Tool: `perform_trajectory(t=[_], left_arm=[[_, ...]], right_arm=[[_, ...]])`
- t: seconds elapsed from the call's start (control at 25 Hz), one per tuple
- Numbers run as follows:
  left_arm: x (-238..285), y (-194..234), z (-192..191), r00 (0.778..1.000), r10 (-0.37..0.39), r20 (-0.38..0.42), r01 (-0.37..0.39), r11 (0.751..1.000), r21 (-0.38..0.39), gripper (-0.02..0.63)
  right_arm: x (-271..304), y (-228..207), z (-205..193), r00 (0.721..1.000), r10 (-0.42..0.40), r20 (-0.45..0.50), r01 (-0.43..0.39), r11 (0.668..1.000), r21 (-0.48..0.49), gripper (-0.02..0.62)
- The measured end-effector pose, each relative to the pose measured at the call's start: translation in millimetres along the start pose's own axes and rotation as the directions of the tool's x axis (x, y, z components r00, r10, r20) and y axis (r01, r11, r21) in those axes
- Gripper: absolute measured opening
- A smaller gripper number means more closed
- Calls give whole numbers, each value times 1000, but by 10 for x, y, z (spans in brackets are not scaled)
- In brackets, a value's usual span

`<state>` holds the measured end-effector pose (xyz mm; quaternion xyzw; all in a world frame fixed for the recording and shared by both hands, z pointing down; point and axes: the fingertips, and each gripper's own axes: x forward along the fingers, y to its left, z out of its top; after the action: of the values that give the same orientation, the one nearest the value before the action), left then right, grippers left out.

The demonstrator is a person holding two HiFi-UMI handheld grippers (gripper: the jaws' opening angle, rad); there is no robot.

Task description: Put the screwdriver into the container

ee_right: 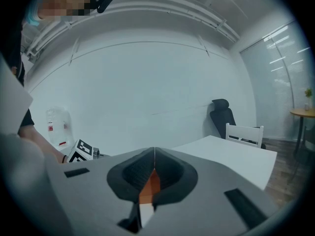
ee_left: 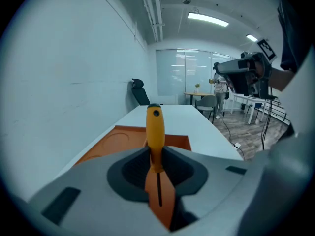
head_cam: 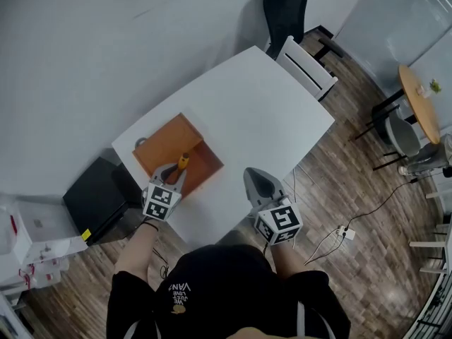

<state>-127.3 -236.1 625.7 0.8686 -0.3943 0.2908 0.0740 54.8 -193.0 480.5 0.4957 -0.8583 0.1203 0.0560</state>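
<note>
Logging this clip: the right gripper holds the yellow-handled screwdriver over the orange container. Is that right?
No. It is the left gripper that holds the yellow-handled screwdriver over the orange container, as the left gripper view shows. The right gripper is shut and empty.

Legible text: one item, partly readable
White print on black shirt (head_cam: pixel 212 288), upside down – "VAN…" in large letters, smaller lines beside it too small to read; red labels on white boxes (head_cam: pixel 28 242) illegible.
</note>
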Motion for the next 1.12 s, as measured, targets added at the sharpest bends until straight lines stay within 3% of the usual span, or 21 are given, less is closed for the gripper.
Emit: perform_trajectory(t=[0.6, 1.12], left_arm=[[300, -36, -389, 990, -20, -139, 24, 999, 26, 83], [520, -110, -483, 963, -49, -266, 61, 998, 35, 83]], right_arm=[[-57, -66, -77, 1000, -12, -7, 12, 1000, 20, 11], [-97, -179, -100, 1000, -16, -12, 16, 999, 34, 11]])
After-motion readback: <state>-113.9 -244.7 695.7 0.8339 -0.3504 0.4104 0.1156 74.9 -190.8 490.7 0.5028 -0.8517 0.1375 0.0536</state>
